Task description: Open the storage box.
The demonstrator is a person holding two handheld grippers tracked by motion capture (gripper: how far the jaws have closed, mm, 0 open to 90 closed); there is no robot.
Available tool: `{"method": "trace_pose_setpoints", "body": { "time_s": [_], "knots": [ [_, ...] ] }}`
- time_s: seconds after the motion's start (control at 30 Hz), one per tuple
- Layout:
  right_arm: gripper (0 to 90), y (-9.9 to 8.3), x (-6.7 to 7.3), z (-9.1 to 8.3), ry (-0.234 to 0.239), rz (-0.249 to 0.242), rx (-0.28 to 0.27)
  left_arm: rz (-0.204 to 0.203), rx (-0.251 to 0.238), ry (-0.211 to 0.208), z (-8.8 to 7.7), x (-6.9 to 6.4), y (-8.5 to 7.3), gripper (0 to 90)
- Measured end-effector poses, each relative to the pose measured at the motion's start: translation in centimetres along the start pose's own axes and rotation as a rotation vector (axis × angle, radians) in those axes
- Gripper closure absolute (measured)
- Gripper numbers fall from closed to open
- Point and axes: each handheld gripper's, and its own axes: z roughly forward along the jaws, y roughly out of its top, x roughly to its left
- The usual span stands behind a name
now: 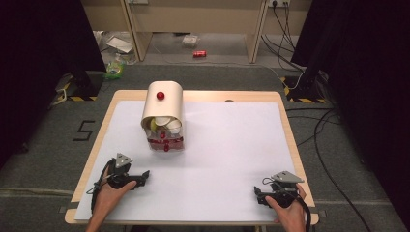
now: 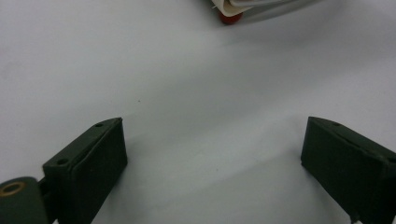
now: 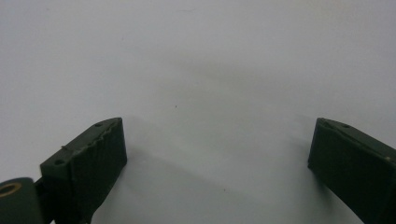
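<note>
Presently: both grippers, left and right, rest spread and empty on the white table. Bread box stands well ahead, untouched. Next, likely: left reaches forward.

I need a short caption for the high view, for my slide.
Two hand-held grippers, left and right, rest open near a beige box on a white table.

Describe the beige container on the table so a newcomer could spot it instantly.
On the white sheet covering the table, look left of centre toward the far edge. The beige container has a rounded top with a red knob; its open front shows pale and red items.
</note>
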Motion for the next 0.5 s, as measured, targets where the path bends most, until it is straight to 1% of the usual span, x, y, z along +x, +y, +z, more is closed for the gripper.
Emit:
{"method": "trace_pose_setpoints", "body": {
  "time_s": [0.3,0.4,0.47,0.5],
  "knots": [
    [4.4,-0.02,-0.07,0.06,0.004,-0.008,-0.006,-0.009,-0.003,-0.007,-0.05,0.08,0.01,6.6],
    [4.3,-0.02,-0.08,0.07,0.004,-0.008,-0.007,-0.017,-0.007,-0.010,-0.14,0.19,0.00,7.6],
    [4.3,-0.03,-0.09,0.06,0.004,-0.008,-0.007,-0.019,-0.010,-0.011,-0.21,0.27,-0.01,9.9],
    [4.2,-0.04,-0.09,0.06,0.004,-0.008,-0.007,-0.014,-0.009,-0.010,-0.26,0.30,-0.02,11.2]
  ]
}}
